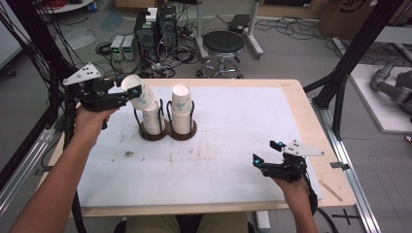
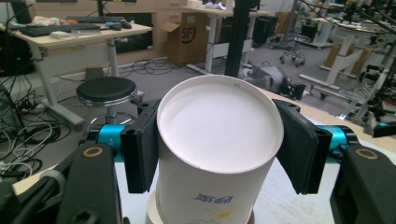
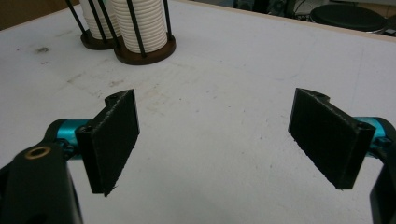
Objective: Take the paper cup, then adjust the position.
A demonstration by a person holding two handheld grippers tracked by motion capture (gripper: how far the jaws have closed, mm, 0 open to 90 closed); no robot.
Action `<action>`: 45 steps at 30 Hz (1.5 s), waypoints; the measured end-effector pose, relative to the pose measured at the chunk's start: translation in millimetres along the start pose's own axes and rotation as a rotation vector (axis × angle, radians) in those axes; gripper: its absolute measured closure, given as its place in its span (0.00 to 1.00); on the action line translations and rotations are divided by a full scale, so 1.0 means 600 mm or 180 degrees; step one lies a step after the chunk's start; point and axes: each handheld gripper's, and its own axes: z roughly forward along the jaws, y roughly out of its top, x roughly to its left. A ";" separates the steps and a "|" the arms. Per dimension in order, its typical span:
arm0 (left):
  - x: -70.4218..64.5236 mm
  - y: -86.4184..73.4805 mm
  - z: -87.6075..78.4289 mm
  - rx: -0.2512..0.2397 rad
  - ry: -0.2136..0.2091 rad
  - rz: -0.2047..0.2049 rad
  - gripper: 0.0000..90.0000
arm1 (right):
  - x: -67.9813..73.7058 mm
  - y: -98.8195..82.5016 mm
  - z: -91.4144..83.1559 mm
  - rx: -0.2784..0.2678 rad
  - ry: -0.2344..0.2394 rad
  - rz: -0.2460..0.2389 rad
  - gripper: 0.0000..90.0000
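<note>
Paper cup (image 1: 138, 93), white with blue print, held between the jaws of the left gripper (image 1: 127, 95), which press its sides just under the rim; its base sits at the top of the left stack (image 1: 153, 118) in a two-post dark holder (image 1: 167, 132) at the far left of the desk (image 1: 243, 145). Long axis tilted, mouth up and leaning toward the left hand (image 1: 92, 119). Right stack (image 1: 181, 109) just beside. Right gripper (image 1: 269, 156), jaws spread and empty, hovers well apart over the near right of the desk.
</note>
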 end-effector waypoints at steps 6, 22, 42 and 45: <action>-0.020 -0.006 -0.022 0.0006 -0.0111 0.0048 0.41 | 0.001 0.001 0.004 0.0016 0.0025 -0.0022 0.19; -0.060 -0.068 -0.031 0.0080 -0.0430 0.0059 0.41 | 0.009 0.011 0.031 0.0066 0.0186 -0.0082 0.19; -0.105 -0.113 -0.005 0.0134 -0.0740 0.0082 0.41 | 0.034 0.027 0.058 -0.0029 0.0647 -0.0329 0.19; -0.113 -0.118 0.003 0.0171 -0.0809 0.0085 0.41 | 0.040 0.029 0.064 -0.0008 0.0729 -0.0320 0.18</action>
